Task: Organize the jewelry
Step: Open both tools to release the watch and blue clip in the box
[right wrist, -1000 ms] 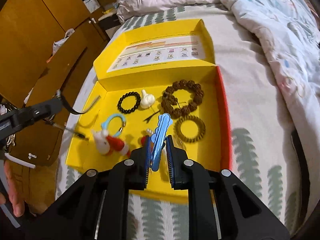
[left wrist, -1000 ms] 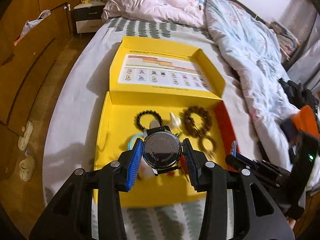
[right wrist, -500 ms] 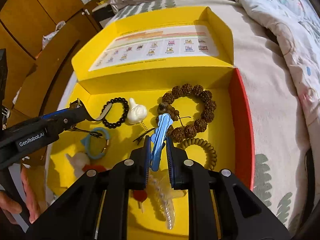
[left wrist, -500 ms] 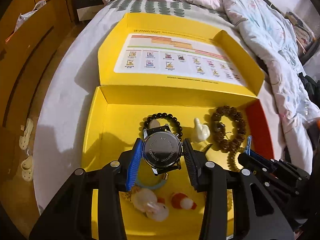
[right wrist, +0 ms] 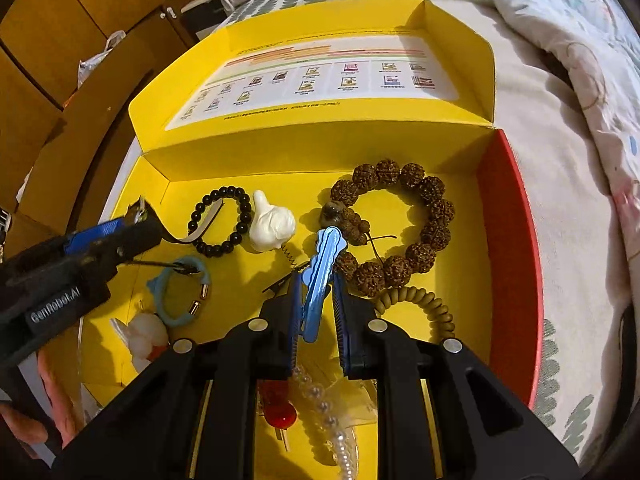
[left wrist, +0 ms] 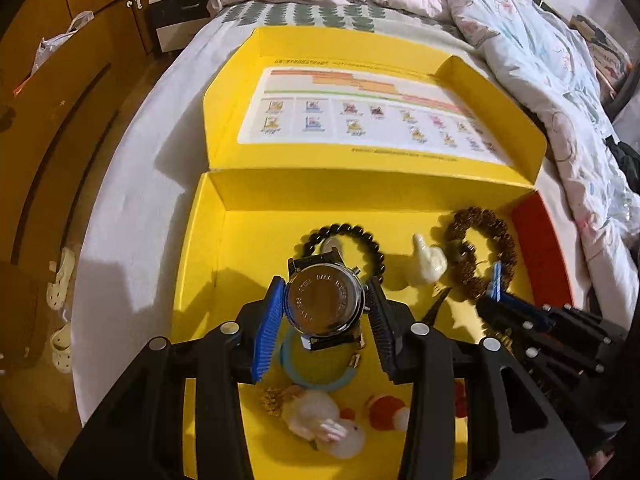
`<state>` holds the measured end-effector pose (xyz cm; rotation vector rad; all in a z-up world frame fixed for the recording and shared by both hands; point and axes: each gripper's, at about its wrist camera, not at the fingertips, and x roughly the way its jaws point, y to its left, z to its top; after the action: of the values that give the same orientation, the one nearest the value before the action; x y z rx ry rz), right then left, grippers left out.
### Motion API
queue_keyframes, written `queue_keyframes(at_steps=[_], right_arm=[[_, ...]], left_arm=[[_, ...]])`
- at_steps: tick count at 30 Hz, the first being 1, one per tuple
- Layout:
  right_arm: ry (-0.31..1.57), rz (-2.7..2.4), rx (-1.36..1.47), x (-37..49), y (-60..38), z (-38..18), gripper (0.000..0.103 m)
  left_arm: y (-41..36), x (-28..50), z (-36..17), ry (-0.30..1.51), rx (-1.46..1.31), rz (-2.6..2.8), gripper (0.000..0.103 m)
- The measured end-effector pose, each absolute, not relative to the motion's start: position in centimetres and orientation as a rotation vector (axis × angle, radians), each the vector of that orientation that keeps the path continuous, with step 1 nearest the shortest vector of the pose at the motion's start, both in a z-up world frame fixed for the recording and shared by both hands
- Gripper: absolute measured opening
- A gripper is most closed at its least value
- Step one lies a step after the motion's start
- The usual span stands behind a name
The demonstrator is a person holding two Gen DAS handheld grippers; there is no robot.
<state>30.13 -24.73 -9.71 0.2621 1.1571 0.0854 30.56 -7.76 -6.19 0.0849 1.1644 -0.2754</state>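
Observation:
My left gripper point(left wrist: 325, 307) is shut on a wristwatch point(left wrist: 323, 304), steel case back up, held over the open yellow box point(left wrist: 208, 248). Its strap hangs down over the black bead bracelet point(right wrist: 222, 220). My right gripper point(right wrist: 316, 292) is shut on a blue hair clip point(right wrist: 322, 276) above the box floor, beside the brown seed bracelet point(right wrist: 400, 224). The left gripper also shows at the left of the right wrist view point(right wrist: 132, 232). A white figurine point(right wrist: 270, 222), a light blue bracelet point(right wrist: 178, 292) and a tan coil hair tie point(right wrist: 432, 304) lie in the box.
The box sits on a bed with its lid point(left wrist: 360, 112) folded back. A quilt point(left wrist: 560, 80) lies at the right. A pearl strand point(right wrist: 328, 416) and red bead point(right wrist: 280, 412) lie under my right gripper. White and red plush charms point(left wrist: 328, 428) lie near the front. Wooden cupboards point(left wrist: 48, 80) stand left.
Both grippers have moved forward and lower into the box, each still holding its item. The watch now hangs over the black bead bracelet; the clip is nearer the brown bracelet.

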Motion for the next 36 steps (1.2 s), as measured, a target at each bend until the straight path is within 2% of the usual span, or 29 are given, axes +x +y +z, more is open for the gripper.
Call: queue_keyframes(at_steps=[15, 18, 29, 30, 32, 36], right_arm=[[1.170, 0.070, 0.235, 30.1, -24.6, -10.4, 0.020], [1.160, 0.063, 0.234, 29.8, -24.8, -10.0, 0.023], [1.085, 0.046, 0.254, 27.3, -25.9, -6.7, 0.023], [1.078, 0.047, 0.257, 26.8, -25.9, -6.2, 0.023], [1.053, 0.048, 0.267, 25.7, -25.9, -5.3, 0.023], [0.994, 0.058, 0.274, 22.9, -25.7, -3.7, 0.023]], left_arm=[[-6.7, 30.4, -7.6, 1.188, 0.105, -0.247, 0.040], [-6.6, 30.3, -7.3, 1.177, 0.099, -0.246, 0.043], [-5.1, 28.5, -3.8, 1.100, 0.088, -0.246, 0.044], [-5.0, 28.2, -3.4, 1.091, 0.085, -0.250, 0.045], [-4.1, 27.2, -2.1, 1.059, 0.067, -0.257, 0.054], [-3.0, 24.8, -0.2, 1.002, 0.058, -0.260, 0.057]])
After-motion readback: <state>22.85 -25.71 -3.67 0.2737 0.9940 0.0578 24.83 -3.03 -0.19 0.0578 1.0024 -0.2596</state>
